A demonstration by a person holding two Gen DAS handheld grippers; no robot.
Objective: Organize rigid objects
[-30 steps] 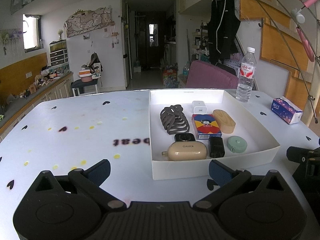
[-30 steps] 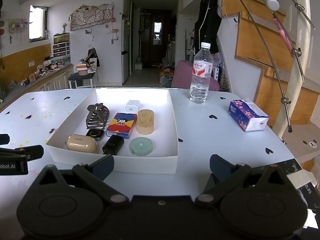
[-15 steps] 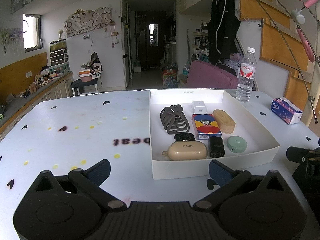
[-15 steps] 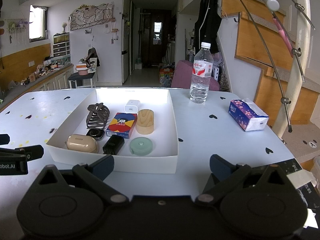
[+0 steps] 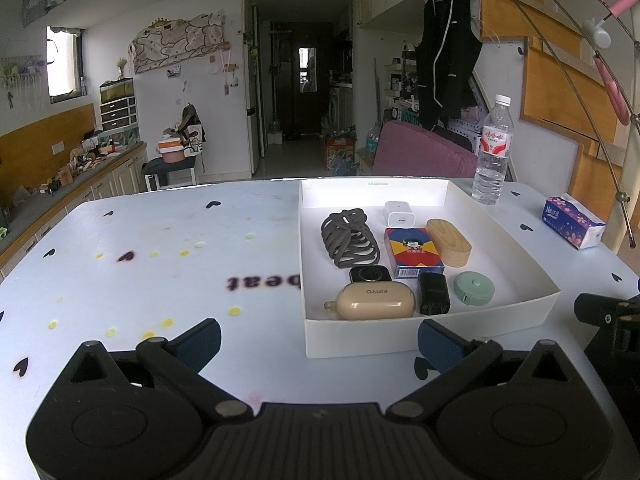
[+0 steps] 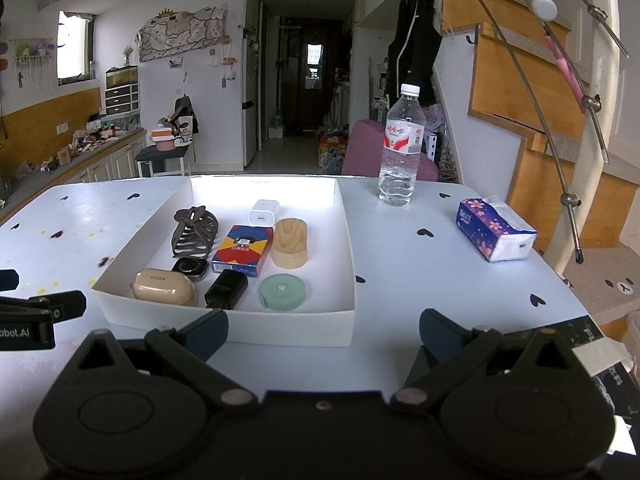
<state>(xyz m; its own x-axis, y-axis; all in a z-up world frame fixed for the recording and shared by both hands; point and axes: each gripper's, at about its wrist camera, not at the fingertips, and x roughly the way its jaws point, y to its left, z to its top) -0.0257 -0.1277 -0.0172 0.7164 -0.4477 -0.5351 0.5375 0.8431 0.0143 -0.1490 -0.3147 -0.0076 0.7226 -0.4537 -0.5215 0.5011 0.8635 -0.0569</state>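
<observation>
Both tools, left tool [image 5: 318, 338] and right tool [image 6: 324, 330], gape empty; beige case [image 5: 376, 300] seemingly reads "KINYO".

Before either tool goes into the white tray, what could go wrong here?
The items sit packed together: reaching for the black charger could nudge the beige case or the green tape measure. The light tray may slide if its wall is bumped. The upright water bottle could topple.
</observation>
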